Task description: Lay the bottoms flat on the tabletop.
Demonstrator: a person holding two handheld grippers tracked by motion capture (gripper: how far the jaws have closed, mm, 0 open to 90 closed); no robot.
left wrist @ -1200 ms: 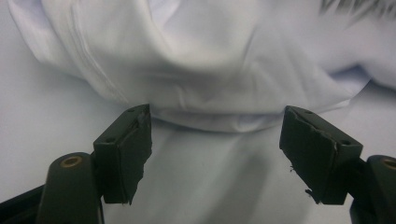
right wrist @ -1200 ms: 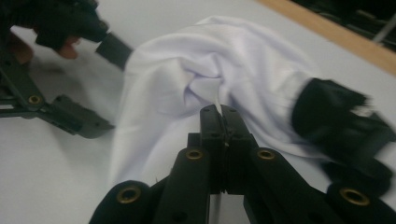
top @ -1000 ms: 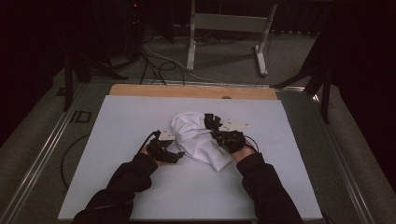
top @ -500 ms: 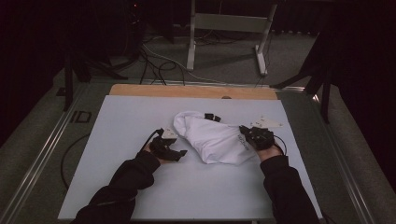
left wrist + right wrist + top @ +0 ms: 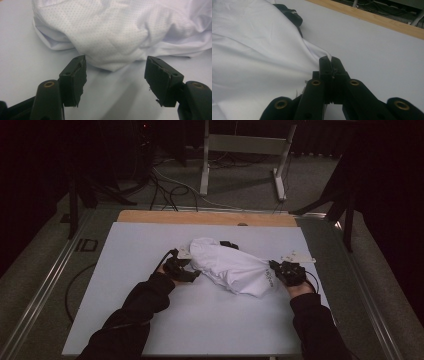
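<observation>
My right tongs (image 5: 329, 60) pinch the edge of the white shirt (image 5: 230, 267) on the bench (image 5: 150, 320), and my left tongs (image 5: 116, 75), half open, have been closing, so I should grab one fold only.

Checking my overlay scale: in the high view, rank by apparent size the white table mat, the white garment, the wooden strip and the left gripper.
1. white table mat
2. white garment
3. wooden strip, long but thin
4. left gripper
</observation>
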